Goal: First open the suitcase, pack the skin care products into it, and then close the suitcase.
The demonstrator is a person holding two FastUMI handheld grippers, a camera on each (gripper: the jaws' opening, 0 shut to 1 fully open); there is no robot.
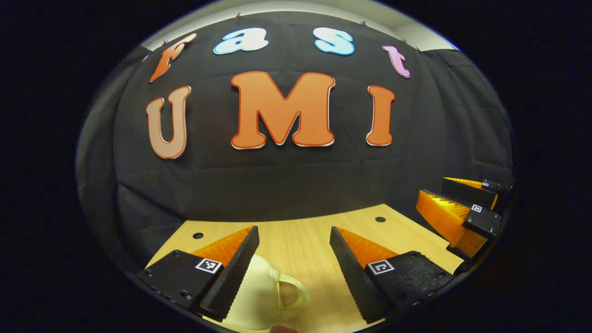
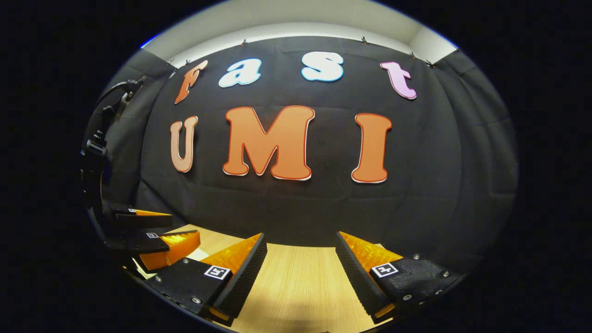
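A: Starting with the left gripper view, what is the left gripper point(image 1: 294, 240) doing?

B: It is hovering over the wooden table point(image 1: 300, 245) with its two fingers standing wide apart and gripping nothing. The fingers are coming in from about 7 and 5 o'clock and pointing toward the black cloth wall point(image 1: 277, 180).

A: Is any task item showing there?

B: A pale cream object with a looped handle point(image 1: 266, 298) is sitting on the table at about 6 o'clock, between the fingers and low in the view. It is lying just beside the finger at 7 o'clock, partly hidden behind it. I cannot tell whether it is part of the suitcase or one of the skin care products. Whether it is touching that finger is also unclear.

A: Anything else?

B: The right gripper point(image 1: 455, 203) is showing at about 4 o'clock, near the table's edge, with a gap between its fingers.

A: And the right gripper view?

B: The right gripper point(image 2: 300, 252) is holding its fingers well apart above bare table point(image 2: 300, 286), clamping nothing. The left gripper point(image 2: 152, 231) is appearing at about 8 o'clock, with a dark cable point(image 2: 111, 92) running above it. A small pale thing point(image 2: 196, 254) is peeking out beside it, too little of it to name.
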